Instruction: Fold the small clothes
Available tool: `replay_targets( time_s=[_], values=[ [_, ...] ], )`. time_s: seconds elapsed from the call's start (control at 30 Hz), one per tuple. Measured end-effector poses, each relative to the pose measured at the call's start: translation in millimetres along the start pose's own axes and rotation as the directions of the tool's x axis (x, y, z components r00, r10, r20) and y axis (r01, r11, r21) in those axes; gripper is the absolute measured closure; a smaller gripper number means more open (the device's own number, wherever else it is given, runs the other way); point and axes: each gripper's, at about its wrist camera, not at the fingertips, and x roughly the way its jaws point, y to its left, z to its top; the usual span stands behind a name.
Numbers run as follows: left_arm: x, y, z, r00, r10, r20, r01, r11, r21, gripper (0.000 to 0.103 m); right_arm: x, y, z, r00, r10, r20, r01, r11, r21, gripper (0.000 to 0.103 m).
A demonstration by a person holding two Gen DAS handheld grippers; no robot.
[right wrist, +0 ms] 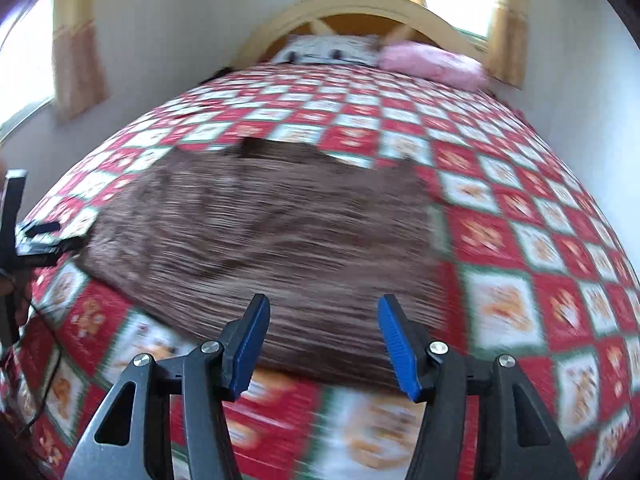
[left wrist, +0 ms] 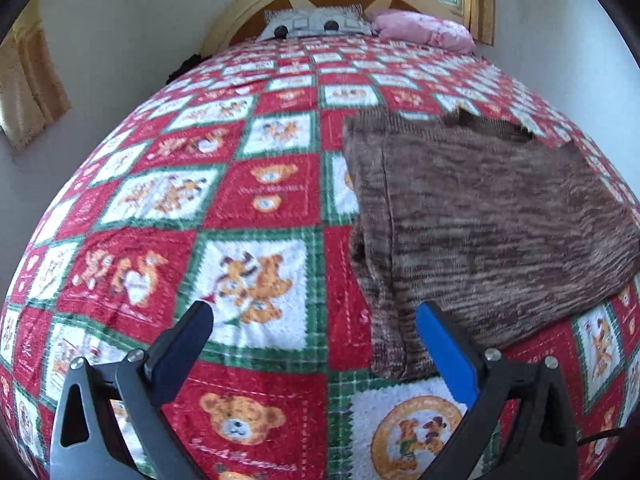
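A brown, streaky knitted garment (left wrist: 480, 216) lies spread flat on a fleece bedspread (left wrist: 256, 184) checked in red, white and green squares with teddy-bear prints, which covers the whole bed. In the left wrist view the garment sits to the right of centre, its near left part folded into a narrow strip that reaches down toward the camera. The left gripper (left wrist: 314, 332) hangs above the bedspread with its jaws spread wide and nothing between them; its blue-padded right finger (left wrist: 444, 356) shows in front of the garment's near edge, though whether it touches the knit cannot be told, while the dark left finger (left wrist: 188, 340) is over a white bear square. In the right wrist view, which is smeared by blur, the right gripper (right wrist: 322, 338) has its jaws about half open and empty, its two blue pads (right wrist: 250, 344) framing the near hem of the garment, above the cloth rather than gripping it. At the left edge of that view dark gripper hardware, apparently the other tool (right wrist: 38, 236), sits beside the garment's left corner. At the head of the bed are a grey-and-white patterned pillow (left wrist: 316, 24) and, touching its right side, a pink pillow (left wrist: 424, 30), both against an arched yellow wooden headboard (left wrist: 240, 12). Yellow curtains (right wrist: 78, 44) hang at the windows on the white walls. Nothing lies on top of the garment.
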Motion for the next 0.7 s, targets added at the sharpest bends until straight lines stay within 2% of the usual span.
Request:
replay_targets(
  time_s=[0.07,0.2,0.27,0.47,0.57,0.7],
  values=[
    [5,-6,-5,1.0,0.016,-0.018,-0.015,1.0,0.019,0.0,5,-18,-6,0.999,-0.023,-0.027,0.024,0.999,0.025,0.057],
    [0,-10,-9,0.999,0.042,-0.004,-0.042,0.999,0.031,0.0,22,-33,-24,0.995,-0.005,-0.099,0.01,0.998,0.056,0.058],
    [-1,-11,-10,0.999,0.05,0.003,-0.05,0.998,0.033,0.0,22,-36,-30,0.997,0.001,-0.078,0.004,0.998,0.063,0.058],
    [-3,-10,-13,0.999,0.048,0.005,-0.049,0.998,0.034,0.0,11,-32,-23,0.996,-0.022,-0.085,0.029,0.997,0.073,0.057],
    [-2,-10,-14,0.999,0.043,0.004,-0.043,0.999,0.027,0.0,-9,-26,-13,0.998,-0.055,0.0,0.055,0.996,0.071,0.057],
    [-3,-10,-15,0.999,0.041,0.001,-0.041,0.999,0.025,0.0,-5,-6,2,1.0,-0.023,0.018,0.022,0.999,0.034,0.057]
  ],
)
